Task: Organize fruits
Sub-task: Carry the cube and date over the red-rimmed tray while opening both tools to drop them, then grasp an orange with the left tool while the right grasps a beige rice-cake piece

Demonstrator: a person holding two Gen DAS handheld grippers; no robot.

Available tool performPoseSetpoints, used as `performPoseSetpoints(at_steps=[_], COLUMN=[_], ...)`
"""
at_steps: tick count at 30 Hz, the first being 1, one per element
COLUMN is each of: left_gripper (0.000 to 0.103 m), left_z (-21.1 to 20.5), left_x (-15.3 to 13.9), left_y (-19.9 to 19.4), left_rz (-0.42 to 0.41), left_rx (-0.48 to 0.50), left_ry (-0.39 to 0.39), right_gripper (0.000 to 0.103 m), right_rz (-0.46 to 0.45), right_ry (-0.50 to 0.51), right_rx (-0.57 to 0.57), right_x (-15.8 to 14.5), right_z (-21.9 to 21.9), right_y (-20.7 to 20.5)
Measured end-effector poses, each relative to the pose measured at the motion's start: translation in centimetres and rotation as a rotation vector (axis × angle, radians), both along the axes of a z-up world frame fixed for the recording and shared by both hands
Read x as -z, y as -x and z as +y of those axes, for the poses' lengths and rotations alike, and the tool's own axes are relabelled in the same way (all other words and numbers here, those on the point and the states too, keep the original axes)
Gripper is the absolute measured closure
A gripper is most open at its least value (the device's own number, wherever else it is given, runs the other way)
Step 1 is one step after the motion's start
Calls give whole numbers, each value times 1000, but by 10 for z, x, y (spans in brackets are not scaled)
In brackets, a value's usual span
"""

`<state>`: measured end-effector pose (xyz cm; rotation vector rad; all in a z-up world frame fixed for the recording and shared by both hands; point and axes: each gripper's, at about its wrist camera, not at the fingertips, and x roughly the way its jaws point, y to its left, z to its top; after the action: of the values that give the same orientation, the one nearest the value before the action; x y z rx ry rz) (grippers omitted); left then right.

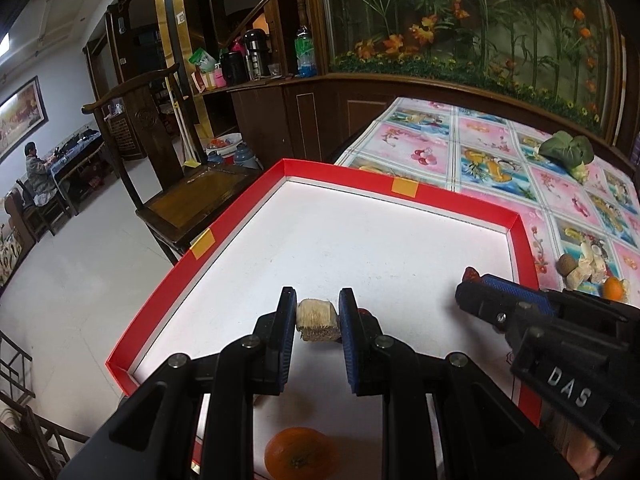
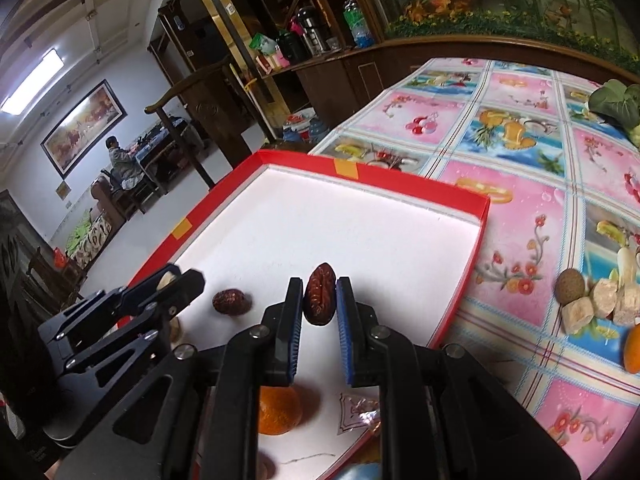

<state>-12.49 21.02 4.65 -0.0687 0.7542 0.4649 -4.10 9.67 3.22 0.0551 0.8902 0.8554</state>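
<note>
Left claw (image 1: 318, 316) clamped on a pale, fibrous chunk of sugarcane (image 1: 317, 318), held low over the white floor of the red-rimmed box lid (image 1: 404, 188). Right claw (image 2: 318, 300) clamped on a wrinkled red date (image 2: 319, 298), likewise low over the lid, near its right wall. Already lying in the lid: a second red date (image 2: 231, 301) and a mandarin orange (image 2: 278, 410). Still out on the patterned worktop (image 2: 516, 208), right of the lid: more sugarcane pieces (image 2: 604, 300), a brownish round fruit (image 2: 570, 286), another orange (image 2: 633, 350).

Likely trouble from here:

- Two claws close together over the same tray; a sideways drift of either one risks a knock and a jarred, early drop.
- Date pinched only across its middle, long end poking past the pads; a tilt on release could send it rolling toward the loose date or the wall.
- Sugarcane gripped near the tips; slip possible if the pads ease before touchdown.
- Release from too high: bounce on the hard card floor, scatter among fruit already placed.
- Lid light and shallow; a push from a descending claw could slide it along the worktop.
</note>
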Motion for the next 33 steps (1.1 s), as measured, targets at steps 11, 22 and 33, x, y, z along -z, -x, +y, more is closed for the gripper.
performPoseSetpoints(at_steps=[11, 22, 33], left_gripper=[82, 45, 34], left_z=[3, 5, -4], left_x=[7, 4, -12], left_y=[0, 3, 13], left_rz=[44, 45, 10], left_rx=[-26, -62, -68], left_ry=[-17, -54, -83], right_gripper=[84, 83, 64], right_rz=[19, 34, 20], right_ry=[54, 72, -53], right_rx=[-11, -12, 22], right_x=[11, 13, -9], right_z=[6, 5, -16], right_y=[1, -2, 0])
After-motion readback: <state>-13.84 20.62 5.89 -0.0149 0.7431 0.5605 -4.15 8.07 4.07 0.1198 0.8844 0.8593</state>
